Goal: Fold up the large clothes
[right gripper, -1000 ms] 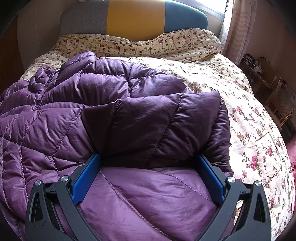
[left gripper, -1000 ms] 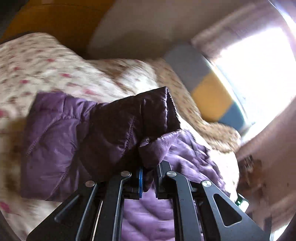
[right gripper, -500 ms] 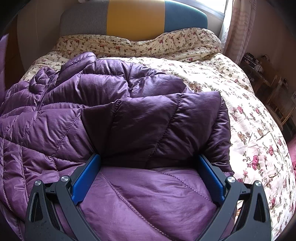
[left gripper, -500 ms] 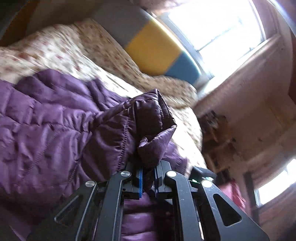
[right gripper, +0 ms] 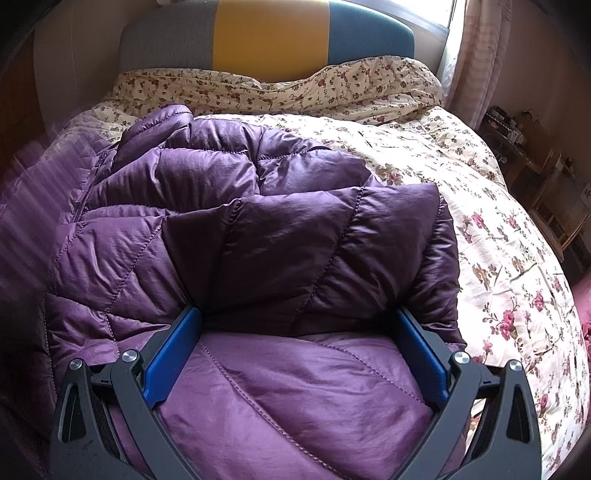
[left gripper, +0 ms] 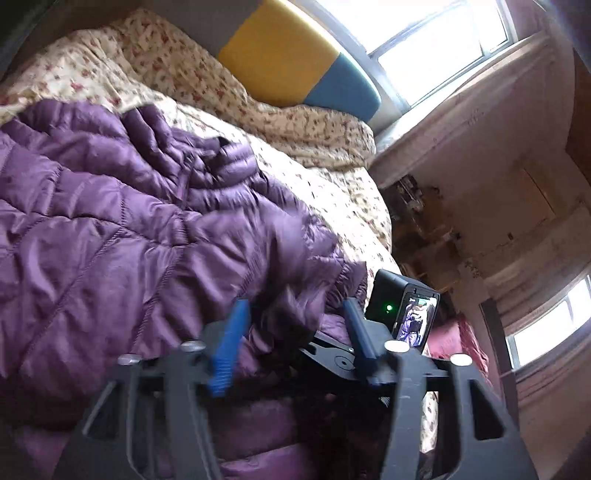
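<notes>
A quilted purple down jacket (right gripper: 295,240) lies spread on the bed, with one sleeve folded across its body. My right gripper (right gripper: 295,314) is open wide and rests on the jacket, its blue pads (right gripper: 173,354) either side of the folded sleeve's near edge. In the left wrist view the jacket (left gripper: 110,229) fills the left half. My left gripper (left gripper: 295,306) hangs over its right edge with jaws opening. A blurred fold of purple sleeve sits loosely between its blue pads (left gripper: 229,347), which do not press on it.
A floral bed cover (right gripper: 480,221) lies under the jacket, bare on the right side and toward the grey, yellow and blue headboard (right gripper: 269,33). A black unit with a small lit screen (left gripper: 402,306) sits just right of my left gripper. Cluttered shelves (right gripper: 524,140) stand beside the bed.
My left gripper swung across the jacket with the sleeve cuff pinched, then its jaws came apart and the cuff slipped loose. The right gripper kept still.
</notes>
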Tool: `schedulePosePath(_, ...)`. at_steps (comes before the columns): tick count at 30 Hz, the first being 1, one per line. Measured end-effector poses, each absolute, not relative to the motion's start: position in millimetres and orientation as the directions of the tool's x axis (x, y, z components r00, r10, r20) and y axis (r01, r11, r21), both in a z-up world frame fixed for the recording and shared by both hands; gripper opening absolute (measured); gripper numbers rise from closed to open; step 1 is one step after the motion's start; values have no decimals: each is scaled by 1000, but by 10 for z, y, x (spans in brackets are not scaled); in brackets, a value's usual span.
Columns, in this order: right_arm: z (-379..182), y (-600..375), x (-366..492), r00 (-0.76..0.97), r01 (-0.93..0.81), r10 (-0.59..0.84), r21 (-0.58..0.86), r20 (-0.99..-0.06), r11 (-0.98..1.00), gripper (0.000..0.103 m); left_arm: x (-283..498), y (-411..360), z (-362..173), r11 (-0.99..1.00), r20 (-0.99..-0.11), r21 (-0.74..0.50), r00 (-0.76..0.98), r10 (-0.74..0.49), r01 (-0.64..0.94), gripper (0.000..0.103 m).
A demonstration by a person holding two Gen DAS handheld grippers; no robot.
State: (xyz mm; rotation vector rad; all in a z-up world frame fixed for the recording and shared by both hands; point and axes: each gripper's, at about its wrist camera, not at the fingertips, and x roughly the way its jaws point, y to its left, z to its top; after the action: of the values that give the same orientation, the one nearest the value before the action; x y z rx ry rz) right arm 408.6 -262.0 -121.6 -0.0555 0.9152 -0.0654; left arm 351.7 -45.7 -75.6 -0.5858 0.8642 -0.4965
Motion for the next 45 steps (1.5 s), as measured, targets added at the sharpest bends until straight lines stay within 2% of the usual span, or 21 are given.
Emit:
schedulePosePath(2,-1181,-2594,4065,612,28,-86,-87,-786,996,99,3441,-345,-726,736,-553,-660,566,-612,151,56)
schedulePosePath(7,-1043,-2595,3986,623,24,-99,-107,-776,994,82,3301,-11,-662,780,-572,-619,624,-532,97,57)
schedulePosePath(10,-932,-2695,3921,627,53,-82,-63,-774,997,75,3227,187,-668,817,-599,-575,659,-456,42,57)
schedulePosePath(15,-689,-2761,3845,625,28,155,220,-765,975,73,3064,513,-667,850,-617,-526,700,-359,-28,57)
schedulePosePath(20,-692,-2411,3942,550,-37,317,356,-773,934,76,2904,724,-599,866,-611,-498,728,-310,-50,57)
schedulePosePath(21,-707,-2359,3954,537,-44,329,364,-777,930,73,2879,760,-582,868,-610,-493,733,-302,-53,57)
schedulePosePath(22,-724,-2299,3974,525,-53,335,364,-782,930,57,2855,812,-565,870,-608,-490,738,-294,-57,57)
schedulePosePath(23,-738,-2213,3992,513,-65,339,358,-789,932,47,2841,851,-552,870,-606,-488,742,-287,-62,57)
schedulePosePath(24,-737,-2168,3988,511,-74,333,345,-793,936,31,2815,916,-536,872,-602,-485,750,-275,-70,57)
schedulePosePath(25,-726,-2138,3973,517,-82,319,325,-794,942,19,2794,963,-520,872,-599,-484,754,-268,-74,57)
schedulePosePath(28,-682,-2131,3930,550,-80,249,247,-797,966,5,2769,1106,-509,874,-595,-476,769,-235,-101,57)
schedulePosePath(33,-727,-2323,3921,580,-25,80,81,-811,996,4,2826,1255,-561,877,-607,-462,768,-205,-131,57)
schedulePosePath(37,-807,-2510,3918,570,21,9,26,-822,999,4,2972,1167,-659,901,-643,-415,740,-196,-122,57)
schedulePosePath(43,-988,-2646,3926,547,45,-23,3,-837,999,4,3179,1021,-1008,928,-737,-347,651,-181,-135,56)
schedulePosePath(45,-1058,-2655,3922,551,42,-18,7,-834,999,4,3205,977,-1137,939,-762,-315,626,-165,-136,53)
